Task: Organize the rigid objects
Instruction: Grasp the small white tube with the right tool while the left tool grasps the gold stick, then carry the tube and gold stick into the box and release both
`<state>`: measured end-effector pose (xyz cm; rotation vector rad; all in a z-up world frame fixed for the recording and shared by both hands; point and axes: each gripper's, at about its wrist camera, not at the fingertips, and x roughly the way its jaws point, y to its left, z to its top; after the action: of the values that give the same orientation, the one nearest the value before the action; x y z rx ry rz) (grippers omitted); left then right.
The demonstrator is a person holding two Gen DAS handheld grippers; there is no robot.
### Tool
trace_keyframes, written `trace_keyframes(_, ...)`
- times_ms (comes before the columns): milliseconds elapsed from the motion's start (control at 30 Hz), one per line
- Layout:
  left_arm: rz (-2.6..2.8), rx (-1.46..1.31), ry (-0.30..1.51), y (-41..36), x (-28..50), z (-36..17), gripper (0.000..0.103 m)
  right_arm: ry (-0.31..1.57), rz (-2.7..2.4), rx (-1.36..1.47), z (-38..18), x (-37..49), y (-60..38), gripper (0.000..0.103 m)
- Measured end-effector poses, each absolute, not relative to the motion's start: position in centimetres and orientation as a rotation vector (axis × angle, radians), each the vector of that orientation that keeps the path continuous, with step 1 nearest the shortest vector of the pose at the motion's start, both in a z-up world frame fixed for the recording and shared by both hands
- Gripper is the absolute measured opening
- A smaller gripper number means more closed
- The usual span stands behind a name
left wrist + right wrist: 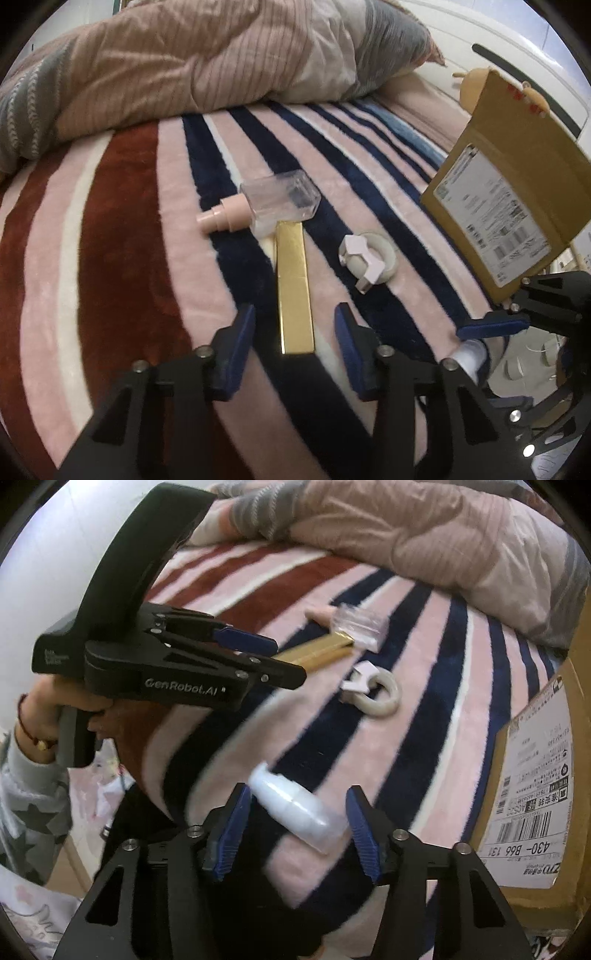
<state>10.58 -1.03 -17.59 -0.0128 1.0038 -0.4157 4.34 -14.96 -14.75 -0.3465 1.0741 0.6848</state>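
Two bottles (258,206) (295,808), one gold box (293,288), one ring (369,258), one carton (509,192).

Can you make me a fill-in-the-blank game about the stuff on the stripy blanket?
1. The long bar between the left gripper's fingers is coloured ____.
2. The clear bottle has a ____ cap.
3. The white bottle lies between the ____ gripper's fingers.
4. The box with the label is made of ____.

Missing words: gold; pink; right; cardboard
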Motion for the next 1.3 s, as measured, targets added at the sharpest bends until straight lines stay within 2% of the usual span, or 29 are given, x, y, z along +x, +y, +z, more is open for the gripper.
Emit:
trace_keyframes(67,-0.405,-0.003,0.997,-1.3,10.9,-17.8,0.034,1.087,0.681,-0.362,-15.3,4.5,-15.1,0.037)
trace_keyframes(100,-0.397,-0.001,0.997,-1.4,11.1,-17.9,0.027,1.091,0.682,-0.37,-15.5,4.4,-15.1,0.036)
trace_keyframes(167,-0.388,0.002,0.999,-1.3,11.2,-17.9,0.017,1.08,0.664,-0.38,-15.6,4.4,-15.1,0.028)
trace_keyframes(200,-0.395,0.0,1.0,-1.2,11.2,-17.9,0.015,1.078,0.658,-0.378,-15.5,4.3,-15.0,0.027)
trace_keyframes(500,-0.409,-0.012,1.016,0.6,8.3,-17.4,0.015,1.056,0.623,-0.332,-15.4,5.4,-14.6,0.024)
trace_keyframes(733,-0.389,-0.044,1.005,0.2,9.5,-18.2,0.016,1.033,0.638,-0.351,-16.0,5.8,-13.7,0.024)
trace_keyframes(833,-0.375,-0.028,1.0,-0.2,9.7,-18.2,0.015,1.027,0.635,-0.361,-16.3,6.1,-13.5,0.02)
trace_keyframes(933,-0.362,-0.02,0.994,-0.3,9.4,-17.9,0.015,1.012,0.631,-0.355,-16.0,5.9,-13.5,0.02)
trace_keyframes(1100,-0.345,-0.014,0.954,0.3,7.9,-15.4,0.015,0.958,0.65,-0.323,-13.8,4.9,-13.7,0.02)
trace_keyframes(1300,-0.326,0.007,0.859,0.4,5.6,-9.6,0.015,0.818,0.702,-0.269,-8.0,2.4,-14.5,0.02)
